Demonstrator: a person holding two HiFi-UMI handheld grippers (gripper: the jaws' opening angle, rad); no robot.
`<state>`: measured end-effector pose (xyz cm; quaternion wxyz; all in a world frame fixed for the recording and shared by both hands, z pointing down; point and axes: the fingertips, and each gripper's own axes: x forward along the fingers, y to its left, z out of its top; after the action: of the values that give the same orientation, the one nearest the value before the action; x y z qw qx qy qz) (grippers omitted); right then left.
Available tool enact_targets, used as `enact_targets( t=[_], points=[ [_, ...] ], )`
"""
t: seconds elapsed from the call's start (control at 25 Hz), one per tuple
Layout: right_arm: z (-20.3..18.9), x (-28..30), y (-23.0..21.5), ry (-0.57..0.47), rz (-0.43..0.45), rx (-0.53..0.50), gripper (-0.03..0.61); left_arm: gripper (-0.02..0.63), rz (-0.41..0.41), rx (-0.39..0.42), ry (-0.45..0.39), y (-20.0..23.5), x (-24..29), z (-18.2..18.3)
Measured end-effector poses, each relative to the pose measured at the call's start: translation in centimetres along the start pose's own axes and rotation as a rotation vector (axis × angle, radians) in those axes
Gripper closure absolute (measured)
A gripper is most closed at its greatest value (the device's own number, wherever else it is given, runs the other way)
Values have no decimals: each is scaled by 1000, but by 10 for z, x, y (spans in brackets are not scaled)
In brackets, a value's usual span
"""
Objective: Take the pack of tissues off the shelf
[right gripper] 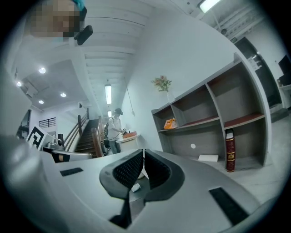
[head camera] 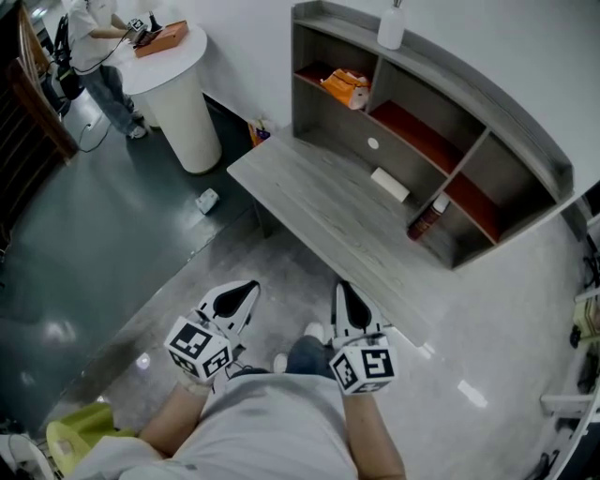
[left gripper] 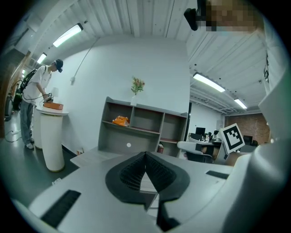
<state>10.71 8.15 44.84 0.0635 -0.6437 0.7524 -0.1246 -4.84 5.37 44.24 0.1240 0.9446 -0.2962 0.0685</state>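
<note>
An orange pack of tissues [head camera: 345,87] lies in the upper left compartment of the grey shelf unit [head camera: 525,141] at the back of the grey desk [head camera: 309,211]. It also shows in the left gripper view as the pack [left gripper: 120,120] and in the right gripper view as the pack [right gripper: 170,123]. My left gripper [head camera: 246,292] and right gripper [head camera: 345,292] hang side by side in front of the desk's near edge, well short of the shelf. The left gripper [left gripper: 145,154] and the right gripper [right gripper: 143,151] are both shut, their jaws pressed together with nothing held.
A white vase [head camera: 391,26] stands on top of the shelf. A flat white box [head camera: 390,184] lies on the desk and a dark red book [head camera: 427,217] stands in a lower compartment. At the far left a person [head camera: 94,47] works at a white round pedestal [head camera: 178,94].
</note>
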Motion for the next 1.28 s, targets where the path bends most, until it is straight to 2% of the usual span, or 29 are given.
enact_targets(
  t=[0.28, 0.56, 0.72, 1.08, 1.28],
  points=[
    [-16, 56, 10, 14, 57, 35, 557, 597, 64, 11, 10, 47, 5, -2],
    [-19, 137, 11, 20, 120, 41, 557, 597, 127, 32, 19, 109, 23, 10],
    [-16, 188, 9, 33, 149, 40, 557, 597, 157, 17, 18, 152, 49, 21],
    [9, 301, -3, 69, 202, 19, 557, 597, 175, 6, 5, 233, 121, 69],
    [26, 356, -29, 49, 159, -7, 557, 597, 179, -11, 9, 277, 159, 83]
  ],
)
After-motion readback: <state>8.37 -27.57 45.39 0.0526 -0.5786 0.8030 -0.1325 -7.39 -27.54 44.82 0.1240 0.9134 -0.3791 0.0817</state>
